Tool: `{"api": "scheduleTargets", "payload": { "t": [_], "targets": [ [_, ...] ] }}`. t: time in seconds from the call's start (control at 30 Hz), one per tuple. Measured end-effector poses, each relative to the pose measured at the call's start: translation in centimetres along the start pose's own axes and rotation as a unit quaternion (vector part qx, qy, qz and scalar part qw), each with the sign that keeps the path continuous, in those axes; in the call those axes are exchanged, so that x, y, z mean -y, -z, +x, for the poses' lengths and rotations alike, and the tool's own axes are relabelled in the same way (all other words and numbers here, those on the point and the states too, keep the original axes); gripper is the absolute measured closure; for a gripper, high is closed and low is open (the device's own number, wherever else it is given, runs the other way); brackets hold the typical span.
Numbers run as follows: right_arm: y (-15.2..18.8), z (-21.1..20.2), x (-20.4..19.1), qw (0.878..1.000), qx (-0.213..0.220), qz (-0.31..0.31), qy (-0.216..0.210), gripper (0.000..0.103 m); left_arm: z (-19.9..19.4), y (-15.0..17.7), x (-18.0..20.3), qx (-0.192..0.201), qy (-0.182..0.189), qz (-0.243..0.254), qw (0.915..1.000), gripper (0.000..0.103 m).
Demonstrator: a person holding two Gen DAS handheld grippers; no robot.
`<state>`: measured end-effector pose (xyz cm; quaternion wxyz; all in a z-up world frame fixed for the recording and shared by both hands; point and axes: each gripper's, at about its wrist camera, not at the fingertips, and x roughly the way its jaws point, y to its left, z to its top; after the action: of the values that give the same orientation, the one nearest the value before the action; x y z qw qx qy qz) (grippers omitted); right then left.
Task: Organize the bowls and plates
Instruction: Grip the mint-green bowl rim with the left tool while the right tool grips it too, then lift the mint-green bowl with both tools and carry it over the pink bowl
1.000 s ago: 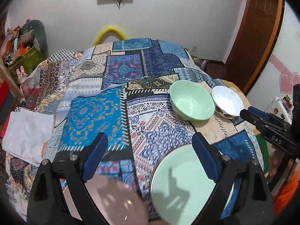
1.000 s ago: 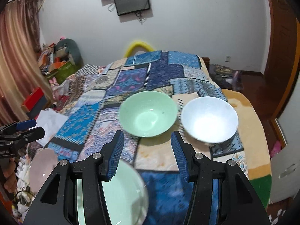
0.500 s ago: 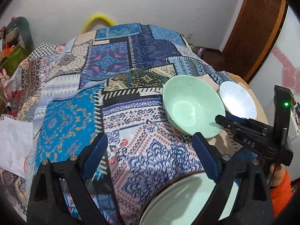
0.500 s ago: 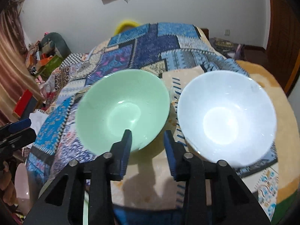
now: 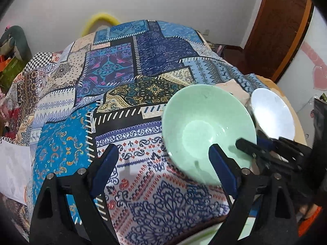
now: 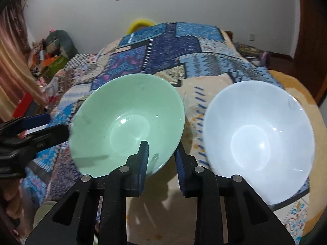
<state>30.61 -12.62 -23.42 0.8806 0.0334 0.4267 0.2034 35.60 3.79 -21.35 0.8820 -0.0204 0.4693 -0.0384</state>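
A pale green bowl [image 5: 204,126] [image 6: 122,118] stands on the patchwork cloth, with a white bowl [image 5: 271,116] [image 6: 259,130] just to its right. My right gripper [image 6: 161,149] [image 5: 251,145] straddles the green bowl's near right rim, one finger inside and one outside, its jaws closing on that rim. My left gripper [image 5: 163,149] [image 6: 36,126] hovers at the green bowl's left side, wide apart and closing a little, with only cloth and the bowl's edge between its fingers. A sliver of a green plate [image 5: 206,232] shows below the left gripper.
The patchwork cloth [image 5: 126,77] covers the whole surface and drops off at the left and far edges. A white cloth [image 5: 12,163] lies at the left. Clutter [image 6: 53,61] fills the room's left side, and a wooden door [image 5: 276,26] stands at the right.
My right gripper has come down to the green bowl and narrowed around its rim. My left gripper has moved forward towards the bowl, and the plates have slipped below its view.
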Motion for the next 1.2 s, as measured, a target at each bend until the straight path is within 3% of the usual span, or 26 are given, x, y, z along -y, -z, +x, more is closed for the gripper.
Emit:
{"api": "scheduleTargets", "payload": {
  "t": [0.07, 0.17, 0.23, 0.3, 0.43, 0.63, 0.73, 1.2],
  "targets": [
    [0.0, 0.2, -0.4, 1.0, -0.006, -0.011, -0.008, 0.08, 0.9, -0.2, -0.1, -0.012, -0.001, 0.001, 0.9999, 0.026],
    [-0.2, 0.4, -1.0, 1.0, -0.012, -0.02, -0.015, 0.08, 2.5, -0.4, -0.4, -0.039, -0.004, -0.003, 0.9992, 0.049],
    [-0.4, 0.7, -1.0, 0.999, -0.019, -0.018, -0.026, 0.08, 3.5, -0.4, -0.7, -0.053, -0.004, -0.011, 0.9985, 0.072],
    [-0.6, 0.9, -1.2, 0.999, -0.024, -0.024, -0.022, 0.08, 4.1, -0.3, -0.9, -0.06, -0.004, -0.011, 0.9981, 0.08],
    [-0.9, 1.1, -0.9, 0.999, -0.024, -0.012, -0.019, 0.079, 4.1, -0.1, -1.3, -0.059, 0.012, -0.017, 0.998, 0.084],
    [-1.7, 2.5, -0.8, 0.999, -0.034, 0.0, -0.011, 0.079, 4.2, -0.1, -0.7, -0.056, -0.001, 0.0, 0.9984, 0.086],
    [-1.6, 3.2, -0.9, 0.999, -0.042, 0.004, -0.02, 0.084, 4.1, -0.1, -0.2, -0.052, -0.005, 0.004, 0.9986, 0.09],
    [-0.7, 0.5, -2.1, 1.0, -0.022, -0.007, -0.018, 0.085, 0.8, 1.0, 0.1, -0.037, -0.009, 0.005, 0.9993, 0.09]
  ]
}}
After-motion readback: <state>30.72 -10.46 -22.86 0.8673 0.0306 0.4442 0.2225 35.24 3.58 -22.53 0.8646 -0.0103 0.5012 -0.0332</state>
